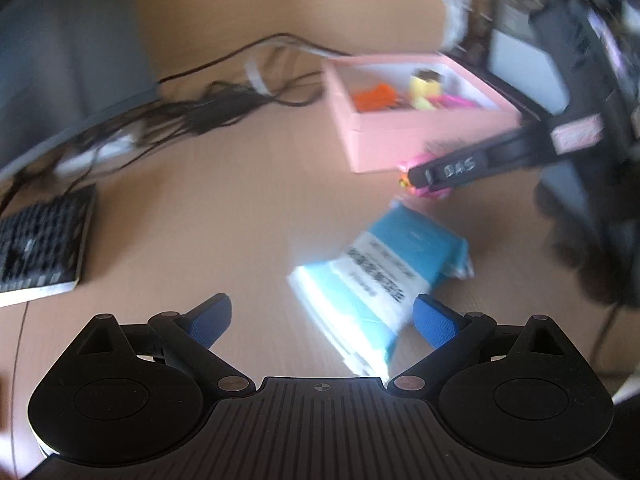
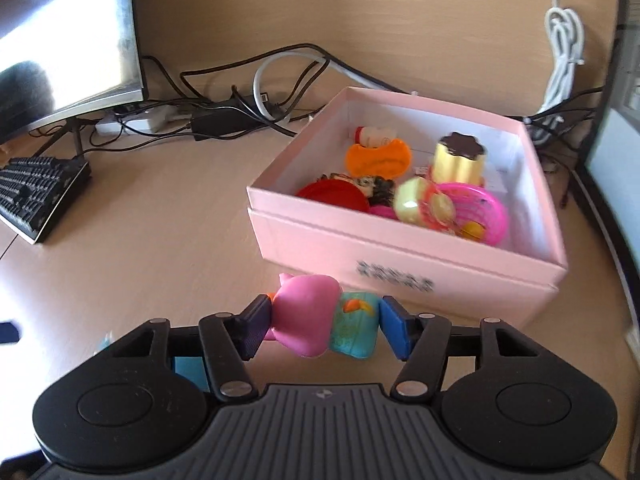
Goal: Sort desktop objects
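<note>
Wooden desk (image 2: 168, 216), monitor upper left, cable tangle behind. Right gripper (image 2: 322, 326) pinched pink pig toy (image 2: 308, 312), lower centre, just before pink box (image 2: 404, 264) holding toys. Left gripper (image 1: 322, 320) spread, empty, above blue tissue pack (image 1: 384, 276), blurred. Step: carrying toy to box. Next probably: lift over rim, release inside.

Both cameras sit behind their jaws, looking down at the desk (image 1: 224, 200); both see the pink box (image 2: 400, 264) ahead.

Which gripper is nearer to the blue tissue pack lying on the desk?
Left. The left gripper hangs open right over the blue tissue pack, one end between its fingers. The right gripper is farther off by the pink box, shut on a pink toy figure.
</note>
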